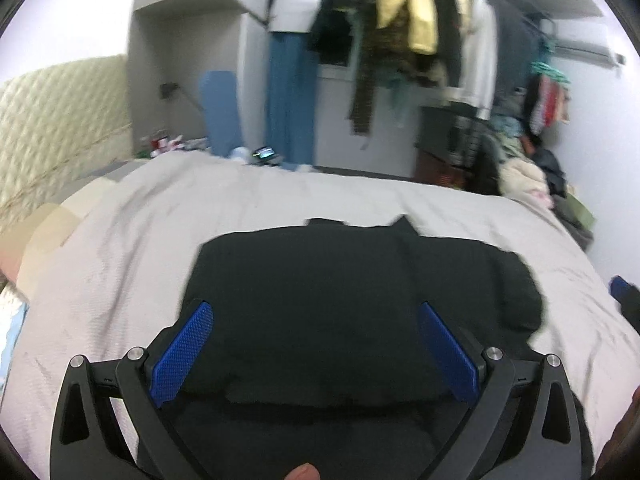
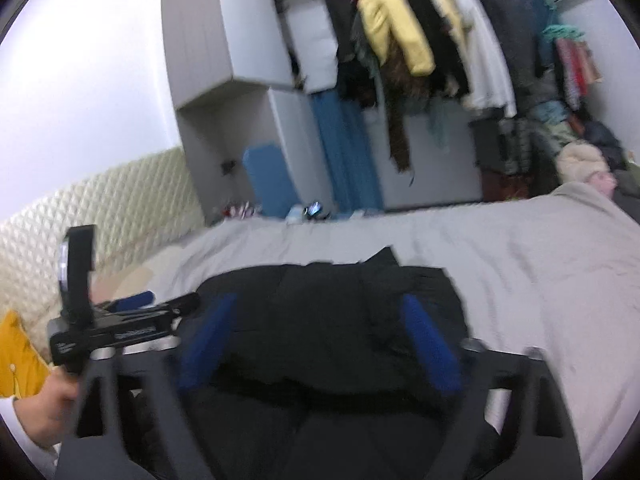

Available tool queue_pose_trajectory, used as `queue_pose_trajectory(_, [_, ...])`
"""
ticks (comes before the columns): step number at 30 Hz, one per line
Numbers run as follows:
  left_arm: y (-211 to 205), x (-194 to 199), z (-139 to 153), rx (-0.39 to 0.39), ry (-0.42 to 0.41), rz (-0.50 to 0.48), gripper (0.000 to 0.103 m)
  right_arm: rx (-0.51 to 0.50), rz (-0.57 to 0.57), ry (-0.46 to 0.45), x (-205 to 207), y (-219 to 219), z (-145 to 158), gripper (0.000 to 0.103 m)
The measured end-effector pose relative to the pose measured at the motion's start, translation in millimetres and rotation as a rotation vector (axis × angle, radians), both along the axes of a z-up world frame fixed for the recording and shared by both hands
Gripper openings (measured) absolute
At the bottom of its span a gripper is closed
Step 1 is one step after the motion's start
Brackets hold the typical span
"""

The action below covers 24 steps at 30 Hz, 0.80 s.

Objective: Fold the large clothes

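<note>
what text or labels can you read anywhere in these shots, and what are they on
No text can be read in either view.
The left hand-held gripper, seen from the right wrist, has pale markings on its black body, too blurred to read.
The black garment on the bed shows no print or tag.
The hanging clothes show no legible labels.

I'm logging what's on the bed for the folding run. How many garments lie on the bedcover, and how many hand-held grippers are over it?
Black garment on the bedcover: 1
Left hand-held gripper: 1
Right hand-held gripper: 1
Total: 3
</note>
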<state>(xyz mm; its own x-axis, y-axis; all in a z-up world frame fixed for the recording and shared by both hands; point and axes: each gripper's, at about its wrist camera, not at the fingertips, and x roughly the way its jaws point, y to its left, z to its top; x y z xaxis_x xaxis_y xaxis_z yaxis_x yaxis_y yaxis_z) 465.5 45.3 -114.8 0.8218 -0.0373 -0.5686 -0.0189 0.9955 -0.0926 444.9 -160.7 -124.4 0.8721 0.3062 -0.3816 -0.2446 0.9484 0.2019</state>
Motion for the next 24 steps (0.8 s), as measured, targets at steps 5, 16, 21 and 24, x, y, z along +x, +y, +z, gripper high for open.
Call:
queue_pose_trajectory(5, [24, 54, -50, 0.030, 0.087, 0.041, 0.102, -0.071, -0.006, 0.123, 81, 15, -42, 0.066])
queue_pose_trajectory(16, [17, 112, -111, 0.034, 0.098, -0.005, 0.103, -0.143, -0.043, 0.193, 145, 26, -125, 0.069])
queue_pose_trajectory(21, [12, 122, -118, 0.052, 0.111, -0.011, 0.103, -0.186, -0.049, 0.224, 160, 29, -134, 0.069])
queue_pose_trajectory(24, [13, 110, -112, 0.059, 0.115, -0.015, 0.103, -0.203, -0.037, 0.251, 157, 31, -131, 0.069])
